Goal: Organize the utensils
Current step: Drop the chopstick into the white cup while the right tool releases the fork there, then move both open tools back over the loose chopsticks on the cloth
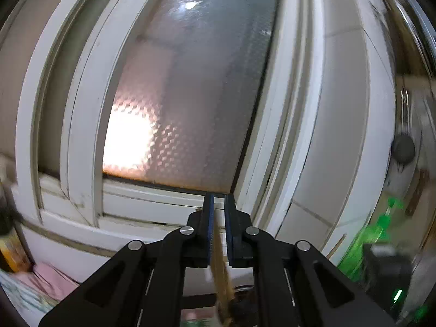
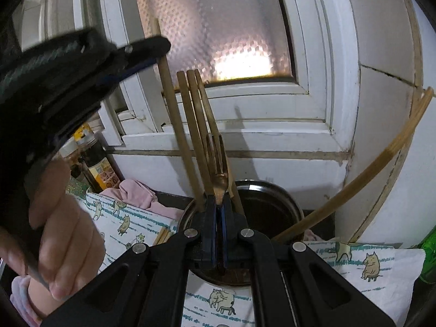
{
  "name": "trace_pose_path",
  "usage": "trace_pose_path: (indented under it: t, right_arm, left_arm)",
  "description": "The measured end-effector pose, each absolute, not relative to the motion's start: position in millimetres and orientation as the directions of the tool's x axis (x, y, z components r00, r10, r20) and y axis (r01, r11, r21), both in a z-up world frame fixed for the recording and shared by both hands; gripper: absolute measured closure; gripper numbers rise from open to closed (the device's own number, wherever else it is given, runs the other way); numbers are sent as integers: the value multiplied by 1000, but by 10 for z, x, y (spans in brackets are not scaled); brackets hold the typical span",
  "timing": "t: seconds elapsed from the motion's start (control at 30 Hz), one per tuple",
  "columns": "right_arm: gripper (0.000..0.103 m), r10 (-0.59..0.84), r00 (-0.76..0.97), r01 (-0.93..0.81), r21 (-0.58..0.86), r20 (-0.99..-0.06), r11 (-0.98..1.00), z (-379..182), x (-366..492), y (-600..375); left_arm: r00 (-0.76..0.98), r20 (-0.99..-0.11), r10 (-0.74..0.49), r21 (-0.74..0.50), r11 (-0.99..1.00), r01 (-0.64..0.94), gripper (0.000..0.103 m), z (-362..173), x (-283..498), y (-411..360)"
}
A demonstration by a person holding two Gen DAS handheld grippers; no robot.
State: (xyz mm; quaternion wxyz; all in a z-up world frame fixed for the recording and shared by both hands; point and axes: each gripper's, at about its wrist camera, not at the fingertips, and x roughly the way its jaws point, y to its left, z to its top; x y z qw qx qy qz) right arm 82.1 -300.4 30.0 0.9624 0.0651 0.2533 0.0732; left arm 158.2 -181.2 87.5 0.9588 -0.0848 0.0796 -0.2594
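My left gripper (image 1: 219,199) is shut on a wooden chopstick (image 1: 222,269) that hangs down between its pads. In the right wrist view the left gripper (image 2: 152,51) holds that chopstick (image 2: 170,103) upright at the upper left, high above a round metal utensil holder (image 2: 288,204). My right gripper (image 2: 218,204) is shut on a brown fork (image 2: 220,179), tines up, just over the holder. Three more chopsticks (image 2: 194,125) stand in the holder. A long bamboo stick (image 2: 368,174) leans out of it to the right.
A white-framed frosted window (image 2: 218,27) and tiled wall stand close behind. A cat-print cloth (image 2: 128,220) lies under the holder, with a pink cloth (image 2: 141,193) and a sauce jar (image 2: 95,160) at the left. A green bottle (image 2: 429,256) stands at the right edge.
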Motion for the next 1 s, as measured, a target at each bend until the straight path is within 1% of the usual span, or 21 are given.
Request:
trace_pose_path:
  t: [0.07,0.1,0.13,0.17,0.23,0.27,0.33,0.37,0.43,0.47,0.53,0.57,0.6,0.67,0.73,0.77,0.8,0.87,0.9,0.93,1.0]
  right_arm:
    - [99,192,861,-121,176,-472,977,302,812,-3010]
    - [99,199,862,-121,192,-467,974,303,806,-3026]
    - [98,200,864,-116,203,-462,972,319,818,-3047]
    - [95,199,870,-113,211,-452,971,331,808,-3060]
    - [86,194,884,-114,207,-425,972,369,760,-3066]
    - [79,190,890,-112,205,-414,972,391,741,-3068]
    - [77,179,906,-104,209,-385,972,446,682,-3082]
    - [77,173,914,-99,214,-367,972,479,638,-3087]
    - [76,172,927,-98,228,-333,969,553,542,-3092]
    - [72,159,939,-90,226,-306,970,610,461,-3076]
    - [55,134,954,-77,214,-267,974,690,345,-3029]
    - [44,131,960,-76,220,-246,973,723,287,-3001]
    - [44,138,965,-85,232,-222,969,747,226,-2965]
    - [42,148,966,-96,237,-213,967,756,174,-2877]
    - [32,132,970,-88,211,-206,974,736,147,-2773]
    - [26,121,973,-81,202,-196,976,730,133,-2733]
    - [24,104,976,-68,188,-190,980,718,127,-2688]
    - [23,86,977,-52,173,-197,984,692,140,-2651]
    - [20,80,976,-46,169,-201,985,680,156,-2641]
    - [18,74,977,-40,168,-202,985,670,161,-2637]
    - [17,51,979,-16,176,-197,984,643,178,-2634]
  left_arm:
    - [852,-137,-505,-181,858,480,92,877,1600,-1794]
    - [852,-141,-505,-189,858,477,84,892,1598,-1758]
    - [848,-139,-512,-208,852,480,74,912,1581,-1694]
    - [844,-132,-520,-222,845,486,69,935,1550,-1628]
    - [847,-109,-520,-219,844,490,58,1011,1429,-1492]
    - [863,-105,-494,-202,860,468,55,1046,1360,-1421]
    - [886,-110,-450,-181,886,427,39,1072,1251,-1294]
    - [894,-117,-432,-167,896,411,36,1079,1186,-1226]
    - [914,-131,-385,-130,920,369,22,1066,1050,-1112]
    - [921,-132,-366,-111,929,353,19,1052,985,-1057]
    - [940,-130,-317,-63,948,311,15,1012,831,-962]
    - [947,-129,-296,-39,955,293,13,985,767,-919]
    - [951,-132,-278,-23,960,278,10,977,746,-887]
    - [961,-134,-242,-9,970,243,7,912,705,-806]
    - [964,-124,-235,-16,972,235,0,858,708,-722]
    - [966,-118,-229,-21,973,228,0,811,723,-682]
    - [970,-114,-216,-26,976,215,1,792,724,-642]
    - [978,-129,-165,-43,986,161,1,686,772,-571]
    - [978,-152,-146,-47,989,140,1,639,805,-534]
    - [976,-162,-147,-48,989,141,1,607,844,-507]
    - [976,-181,-123,-44,992,117,1,566,937,-449]
